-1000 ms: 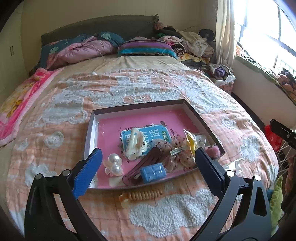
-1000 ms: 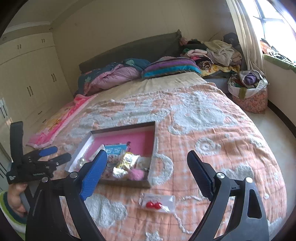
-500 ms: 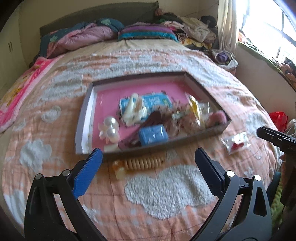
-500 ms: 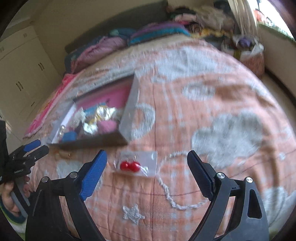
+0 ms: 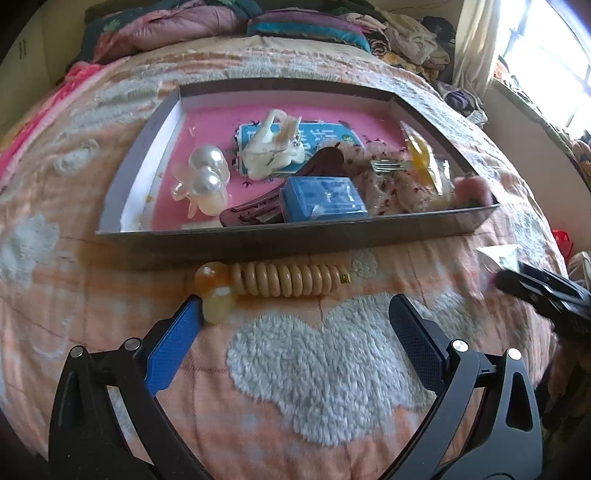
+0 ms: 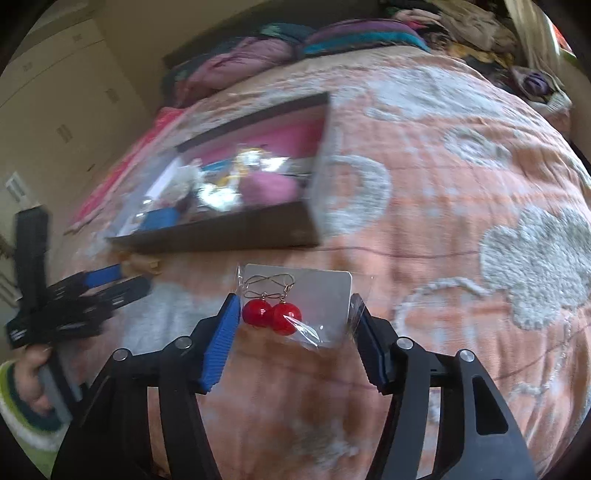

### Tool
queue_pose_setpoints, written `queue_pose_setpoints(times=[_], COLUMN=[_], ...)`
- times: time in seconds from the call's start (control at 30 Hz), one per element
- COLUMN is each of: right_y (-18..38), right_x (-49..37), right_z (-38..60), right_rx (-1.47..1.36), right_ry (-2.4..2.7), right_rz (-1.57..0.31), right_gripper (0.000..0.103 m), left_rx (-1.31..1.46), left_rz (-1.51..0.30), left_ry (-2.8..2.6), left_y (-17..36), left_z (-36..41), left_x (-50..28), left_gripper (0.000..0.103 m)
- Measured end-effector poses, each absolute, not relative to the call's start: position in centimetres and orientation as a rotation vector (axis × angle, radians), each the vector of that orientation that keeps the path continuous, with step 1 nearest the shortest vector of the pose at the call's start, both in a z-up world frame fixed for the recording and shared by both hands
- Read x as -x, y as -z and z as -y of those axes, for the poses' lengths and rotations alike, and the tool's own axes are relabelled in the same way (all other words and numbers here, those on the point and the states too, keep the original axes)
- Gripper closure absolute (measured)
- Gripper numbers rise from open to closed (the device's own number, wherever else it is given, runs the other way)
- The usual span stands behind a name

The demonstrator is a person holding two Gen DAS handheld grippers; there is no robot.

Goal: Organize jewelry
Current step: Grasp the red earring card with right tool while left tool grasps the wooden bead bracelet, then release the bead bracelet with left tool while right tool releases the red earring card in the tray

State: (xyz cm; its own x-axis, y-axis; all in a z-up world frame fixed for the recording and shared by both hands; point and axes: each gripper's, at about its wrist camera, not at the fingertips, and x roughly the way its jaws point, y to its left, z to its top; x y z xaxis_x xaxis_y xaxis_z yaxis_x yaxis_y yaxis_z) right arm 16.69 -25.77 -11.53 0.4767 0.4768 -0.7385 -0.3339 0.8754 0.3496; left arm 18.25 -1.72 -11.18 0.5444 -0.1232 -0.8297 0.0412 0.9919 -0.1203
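Observation:
A shallow box with a pink floor (image 5: 207, 122) lies on the bed and holds a pearl clip (image 5: 207, 177), a white claw clip (image 5: 269, 147), a blue case (image 5: 321, 197) and other pieces. A beige coil hair tie (image 5: 280, 278) lies on the bedspread just in front of the box. My left gripper (image 5: 295, 314) is open, low over the bed, its left finger touching the tie's amber end. A clear packet with red ball earrings (image 6: 275, 314) lies between the open fingers of my right gripper (image 6: 295, 317). The box also shows in the right wrist view (image 6: 221, 229).
The peach bedspread with fluffy white patches (image 5: 325, 369) covers the bed. Pillows and piled clothes (image 5: 306, 22) lie at the headboard. The right gripper shows at the right edge of the left wrist view (image 5: 543, 291); the left one shows at the left of the right wrist view (image 6: 74, 299).
Both grippers have moved down and forward. The left one has come up to the coil hair tie; the right one has come around the earring packet and its fingers have narrowed.

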Motion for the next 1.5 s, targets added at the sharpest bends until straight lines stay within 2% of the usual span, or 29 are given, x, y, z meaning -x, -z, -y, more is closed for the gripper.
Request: queue_pose_setpoints(times=[0.3,0.33,0.4,0.47,0.67,1.07,1.5], right_y=[8.3,8.0,7.3,6.4,3.6,-3.8,-7.5], right_x=[-14.8,-14.6,-14.1,-13.6,-12.9,-13.7,-16.9], right_z=[25.5,25.6,25.7,25.8,25.9,23.6,21.8], right_rx=[-0.198,-0.199,-0.193,-0.194,-0.199,-0.16,-0.103], right_ry=[-0.55,-0.552,-0.553,-0.558,-0.584,-0.637,-0.609], right_rz=[-0.9,-0.897,-0.883,-0.863,-0.8,-0.629,-0.543], right_gripper=[0.044,0.044,0.044,0.044,0.044,0.043,0.043], left_rx=[0.104,0.103,0.068,0.053,0.072,0.062,0.068], left_rz=[-0.952,-0.953,-0.948,-0.942,-0.938,-0.759,-0.706], left_ry=[-0.001,-0.011,-0.032,-0.017,0.051,0.076,0.075], left_y=[12.1,12.2,12.3,12.0,10.2,-0.2,-3.2], left_z=[1.2,1.2,1.4,1.5,1.1,-1.1,-1.7], left_x=[-20.0,-20.2,-20.1,-19.9,-18.7,-16.4,-18.8], left_gripper=[0.01,0.014,0.035,0.037,0.038,0.038,0.037])
